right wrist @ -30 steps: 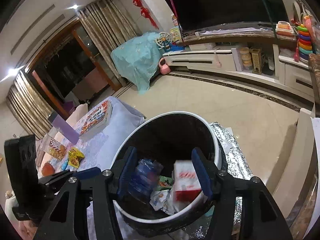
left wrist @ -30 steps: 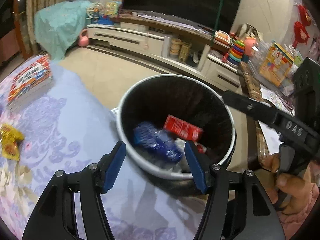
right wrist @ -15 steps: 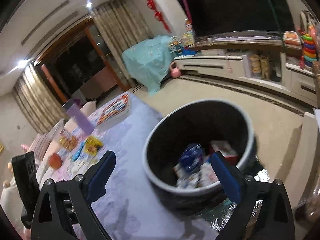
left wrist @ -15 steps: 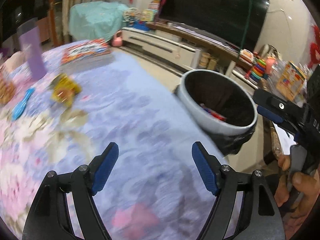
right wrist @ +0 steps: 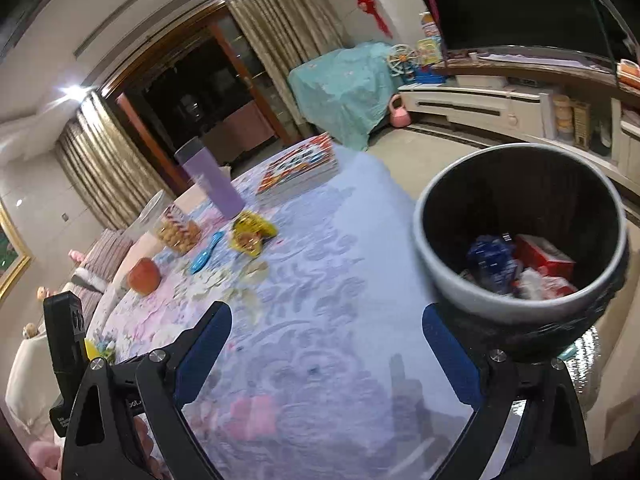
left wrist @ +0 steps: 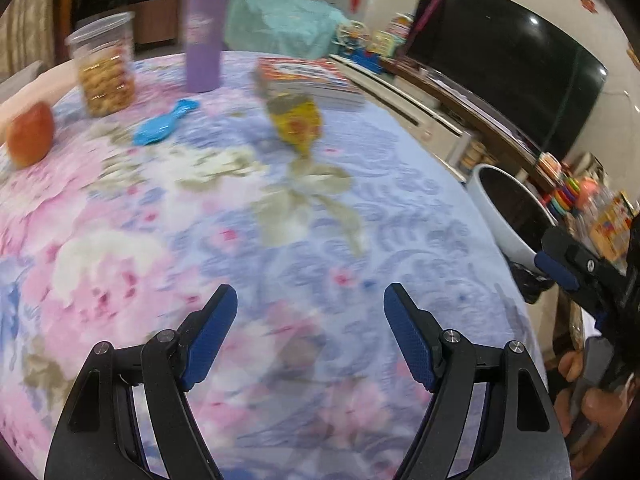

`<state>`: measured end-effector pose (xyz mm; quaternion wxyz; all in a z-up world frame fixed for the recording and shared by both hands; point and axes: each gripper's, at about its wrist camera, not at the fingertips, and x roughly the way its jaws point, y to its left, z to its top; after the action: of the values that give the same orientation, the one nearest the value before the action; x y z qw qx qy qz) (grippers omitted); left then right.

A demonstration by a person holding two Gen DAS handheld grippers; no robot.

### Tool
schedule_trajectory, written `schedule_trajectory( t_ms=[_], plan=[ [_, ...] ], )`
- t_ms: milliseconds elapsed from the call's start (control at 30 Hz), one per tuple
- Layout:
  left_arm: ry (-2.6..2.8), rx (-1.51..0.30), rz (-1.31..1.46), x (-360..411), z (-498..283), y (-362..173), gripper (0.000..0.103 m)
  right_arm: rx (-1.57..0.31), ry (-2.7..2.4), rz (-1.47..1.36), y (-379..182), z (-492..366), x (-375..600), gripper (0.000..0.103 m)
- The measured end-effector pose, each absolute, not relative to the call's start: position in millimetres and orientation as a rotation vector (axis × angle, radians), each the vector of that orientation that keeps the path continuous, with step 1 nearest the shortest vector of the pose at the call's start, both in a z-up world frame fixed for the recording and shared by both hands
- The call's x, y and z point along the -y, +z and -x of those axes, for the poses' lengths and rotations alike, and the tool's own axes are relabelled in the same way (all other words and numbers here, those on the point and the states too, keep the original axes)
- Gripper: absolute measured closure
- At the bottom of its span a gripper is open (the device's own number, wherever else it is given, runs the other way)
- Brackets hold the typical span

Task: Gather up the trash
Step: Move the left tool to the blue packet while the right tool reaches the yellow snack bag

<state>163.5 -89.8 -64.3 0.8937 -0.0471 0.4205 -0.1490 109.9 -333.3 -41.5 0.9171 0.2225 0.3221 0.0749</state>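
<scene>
Swinging off the bin (right wrist: 520, 308), you now have both the left gripper (left wrist: 310, 334) and right gripper (right wrist: 326, 354) released and empty, the yellow wrapper (left wrist: 296, 122) well ahead awaiting pickup.

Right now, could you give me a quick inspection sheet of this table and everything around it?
Surface: flowered tablecloth, mostly bare near the grippers.
Job's things: yellow wrapper on the cloth; bin beside the table, holding a red box and a blue wrapper.
Clutter: apple, snack jar, purple cup, blue brush, stacked books.
Grippers: left gripper and right gripper open, empty.
Cables: nothing seen.
Surroundings: television, curtains.
</scene>
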Motion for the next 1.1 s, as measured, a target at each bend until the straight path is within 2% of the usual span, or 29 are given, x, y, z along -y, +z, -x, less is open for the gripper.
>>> schedule_trajectory(
  t_ms=[600,1100],
  plan=[
    [-0.143,-0.859,0.129,12,-156,-73,0.022,-0.73,0.245,-0.328,-69,-126,247,0.006],
    [-0.106,-0.886,0.102,-18,-209,-75,0.021,-0.735,0.279,-0.269,-68,-177,213,0.006]
  ],
)
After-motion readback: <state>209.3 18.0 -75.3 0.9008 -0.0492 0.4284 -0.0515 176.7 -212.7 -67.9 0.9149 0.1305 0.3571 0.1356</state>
